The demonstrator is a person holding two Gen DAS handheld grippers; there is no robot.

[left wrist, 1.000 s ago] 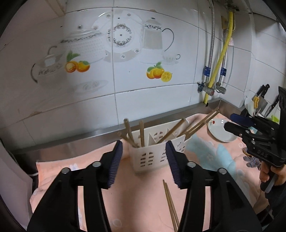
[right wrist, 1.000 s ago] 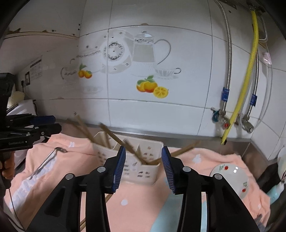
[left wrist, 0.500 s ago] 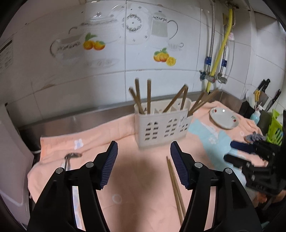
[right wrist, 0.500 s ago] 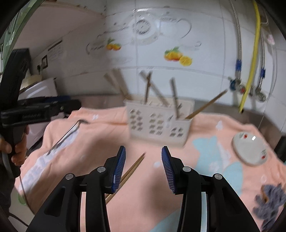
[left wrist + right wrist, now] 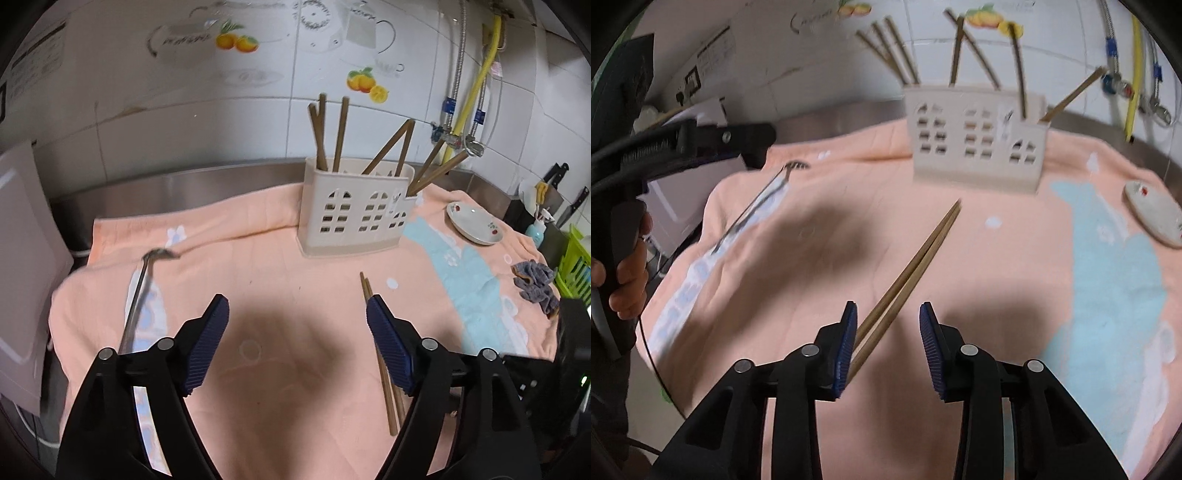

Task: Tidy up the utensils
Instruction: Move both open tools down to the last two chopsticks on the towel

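Near the front edge of the peach towel (image 5: 849,424), I see the pair of wooden chopsticks (image 5: 916,254) between my closing right gripper (image 5: 888,347) pads, unpinched; light, stiff, roll-prone, best pinched near this end; left gripper (image 5: 297,345) opens empty.

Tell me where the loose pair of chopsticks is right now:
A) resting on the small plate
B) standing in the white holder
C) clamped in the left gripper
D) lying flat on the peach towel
D: the loose chopsticks lie flat on the peach towel in front of the white holder, their near ends at the right gripper, whose jaws are closing but not yet pressing them.
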